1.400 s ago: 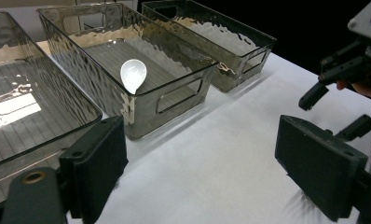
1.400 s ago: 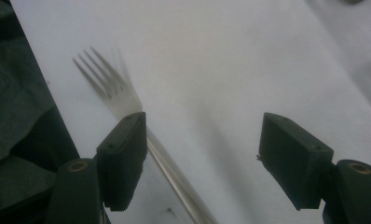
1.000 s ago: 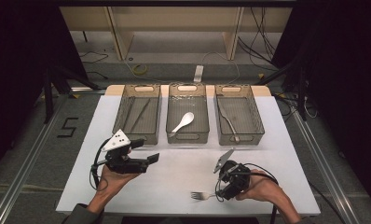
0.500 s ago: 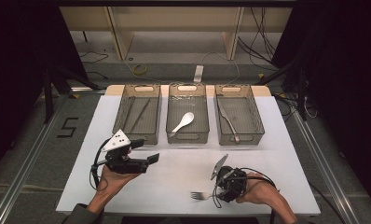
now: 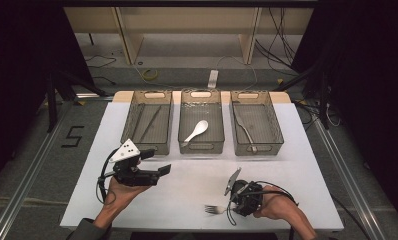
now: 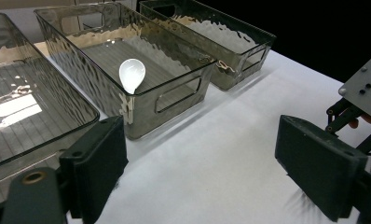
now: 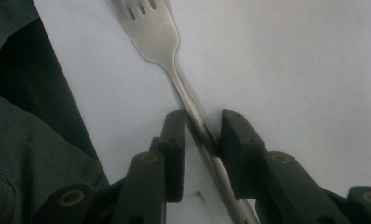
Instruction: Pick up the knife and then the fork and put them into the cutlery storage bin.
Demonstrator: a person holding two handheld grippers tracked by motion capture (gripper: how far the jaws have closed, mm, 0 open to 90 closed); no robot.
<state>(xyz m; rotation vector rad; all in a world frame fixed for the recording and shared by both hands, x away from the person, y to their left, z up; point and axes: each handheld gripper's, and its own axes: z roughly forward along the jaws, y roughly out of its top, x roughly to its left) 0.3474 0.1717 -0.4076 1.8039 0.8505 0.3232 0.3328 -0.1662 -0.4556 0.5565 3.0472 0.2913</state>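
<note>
Fork (image 7: 181, 88) flat on table (image 5: 297, 150), tines away from rt gripper (image 7: 202, 135).

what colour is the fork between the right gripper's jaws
Plain shiny silver metal, no pattern. The fork shows best in the right gripper view, lying on the white table.
</note>
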